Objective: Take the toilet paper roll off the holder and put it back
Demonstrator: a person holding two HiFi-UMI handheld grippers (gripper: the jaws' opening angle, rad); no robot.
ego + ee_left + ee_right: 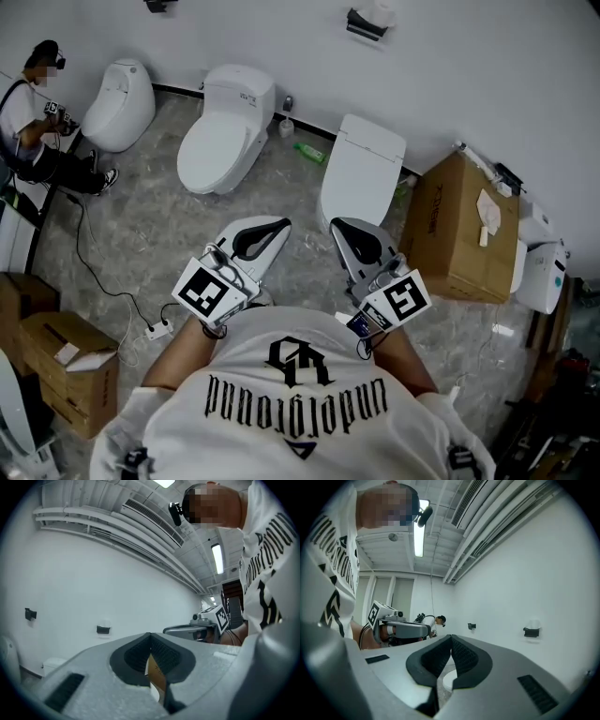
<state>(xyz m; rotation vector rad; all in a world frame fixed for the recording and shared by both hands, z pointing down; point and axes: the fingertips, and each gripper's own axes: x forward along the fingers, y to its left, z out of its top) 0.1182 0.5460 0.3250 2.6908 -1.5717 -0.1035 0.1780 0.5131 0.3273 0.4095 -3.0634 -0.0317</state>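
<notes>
I'm holding both tools in close by my chest with nothing in them: the left gripper has its jaws pressed together on empty air, and the right gripper is shut the same way. The toilet paper roll sits on its holder on the far wall, well apart from both. I judge that either the whole job lies ahead or it is already finished; I can't tell which from here.
</notes>
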